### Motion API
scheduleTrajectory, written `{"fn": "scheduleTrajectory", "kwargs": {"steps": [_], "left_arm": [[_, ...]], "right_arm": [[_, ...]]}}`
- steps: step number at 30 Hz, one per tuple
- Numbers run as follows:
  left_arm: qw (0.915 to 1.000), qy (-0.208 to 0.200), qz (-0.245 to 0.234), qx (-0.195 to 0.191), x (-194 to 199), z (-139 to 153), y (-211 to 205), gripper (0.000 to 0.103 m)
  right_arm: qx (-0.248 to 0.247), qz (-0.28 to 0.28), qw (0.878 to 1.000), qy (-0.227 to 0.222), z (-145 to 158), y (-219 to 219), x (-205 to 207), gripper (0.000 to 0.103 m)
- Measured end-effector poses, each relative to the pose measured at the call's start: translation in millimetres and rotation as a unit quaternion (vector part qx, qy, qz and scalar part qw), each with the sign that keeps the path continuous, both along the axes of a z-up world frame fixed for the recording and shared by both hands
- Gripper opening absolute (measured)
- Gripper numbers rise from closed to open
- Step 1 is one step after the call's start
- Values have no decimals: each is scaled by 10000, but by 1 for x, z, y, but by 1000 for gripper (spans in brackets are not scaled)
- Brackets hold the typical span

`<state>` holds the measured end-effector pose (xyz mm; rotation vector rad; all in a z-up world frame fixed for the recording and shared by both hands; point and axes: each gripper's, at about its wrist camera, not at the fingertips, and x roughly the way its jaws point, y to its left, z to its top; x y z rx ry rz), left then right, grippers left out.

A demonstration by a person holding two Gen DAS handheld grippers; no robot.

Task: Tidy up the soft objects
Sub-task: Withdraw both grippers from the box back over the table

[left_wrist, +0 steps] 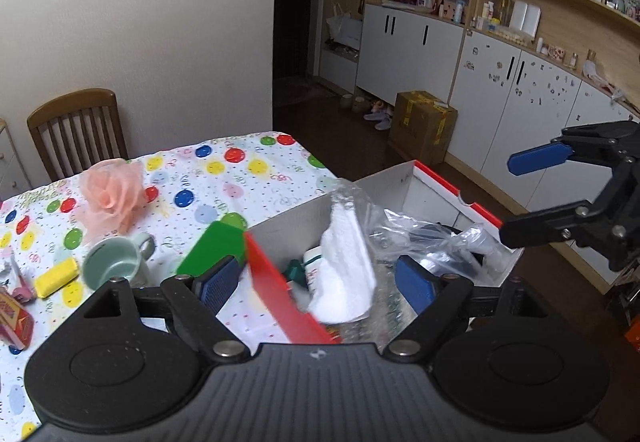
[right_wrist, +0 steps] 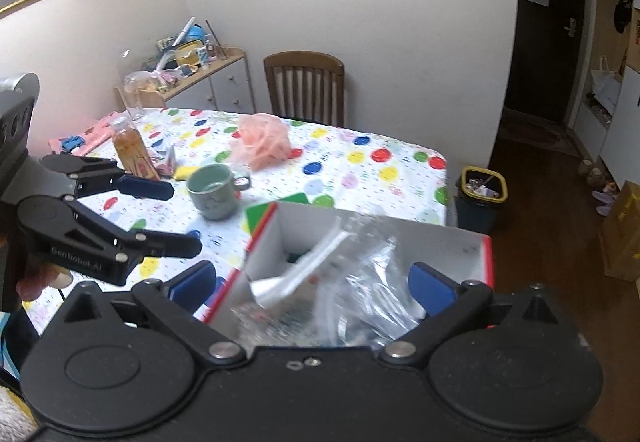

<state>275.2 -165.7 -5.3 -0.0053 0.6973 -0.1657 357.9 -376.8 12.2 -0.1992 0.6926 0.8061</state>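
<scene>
A white cardboard box with red edges stands at the table's near corner. Inside it lie a white soft item in clear plastic and crumpled clear plastic bags. A pink mesh bath sponge lies on the dotted tablecloth. My left gripper is open just above the box, its jaws on either side of the white item. My right gripper is open over the box and also shows in the left wrist view. My left gripper also shows in the right wrist view.
A pale green mug, a yellow roll, a green card and a bottle stand on the table. A wooden chair is behind it. A bin and a cardboard carton are on the floor.
</scene>
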Motion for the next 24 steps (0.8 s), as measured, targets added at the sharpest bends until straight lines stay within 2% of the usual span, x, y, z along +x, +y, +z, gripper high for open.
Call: {"fn": "scheduleTrajectory", "kwargs": {"steps": [2, 4, 5, 18, 21, 24], "left_arm": [[10000, -15, 32, -11, -4, 1, 12, 90], [10000, -32, 76, 7, -7, 1, 24, 100], [9999, -38, 100, 2, -9, 1, 31, 101], [9995, -73, 243, -166, -23, -7, 137, 101], [9992, -150, 229, -287, -26, -3, 170, 101], [9991, -252, 242, -249, -28, 5, 204, 101]], "right_arm": [[13, 0, 10000, 8, 2, 12, 0, 102], [35, -13, 10000, 25, 4, 26, 0, 102], [45, -29, 10000, 38, 5, 32, 1, 102], [-94, -228, 9995, 191, -3, 129, 12, 102], [-139, -229, 9993, 258, -6, 152, 15, 102], [-202, -212, 9991, 304, -9, 174, 19, 102]]}}
